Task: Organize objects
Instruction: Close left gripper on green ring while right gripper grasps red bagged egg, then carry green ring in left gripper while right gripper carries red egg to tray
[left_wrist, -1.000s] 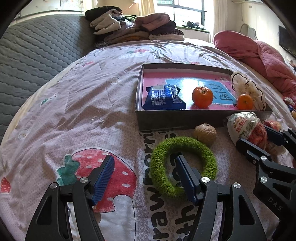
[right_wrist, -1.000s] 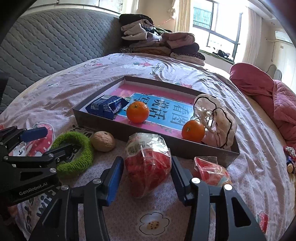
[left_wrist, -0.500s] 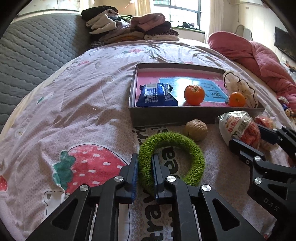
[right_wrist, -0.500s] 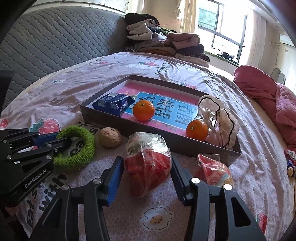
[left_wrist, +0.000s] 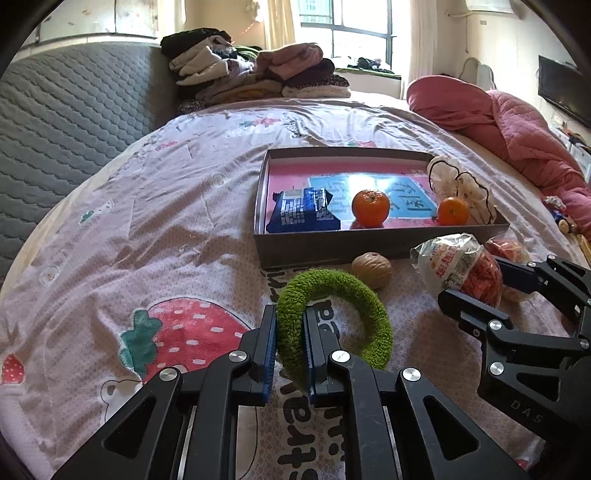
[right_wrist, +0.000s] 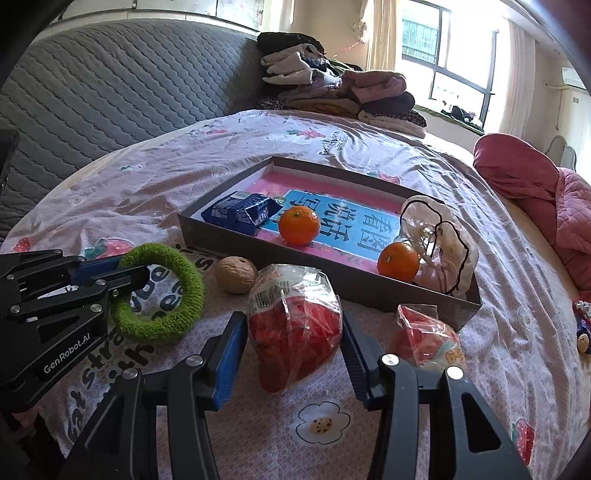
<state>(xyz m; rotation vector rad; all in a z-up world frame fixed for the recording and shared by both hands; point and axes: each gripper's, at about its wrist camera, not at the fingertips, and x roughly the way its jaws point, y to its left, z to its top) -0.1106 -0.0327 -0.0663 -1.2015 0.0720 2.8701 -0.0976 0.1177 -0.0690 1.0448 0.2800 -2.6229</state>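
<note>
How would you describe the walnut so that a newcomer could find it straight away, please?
Find the shallow grey tray on the bedspread. The walnut lies on the cloth just outside its near wall, between the green ring and the red snack bag: small, round, tan, wrinkled.

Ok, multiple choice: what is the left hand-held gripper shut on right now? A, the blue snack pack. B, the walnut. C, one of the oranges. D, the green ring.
D: the left hand-held gripper has both blue pads pressed against the green ring, while the walnut lies free on the bedsheet just beyond it.
</note>
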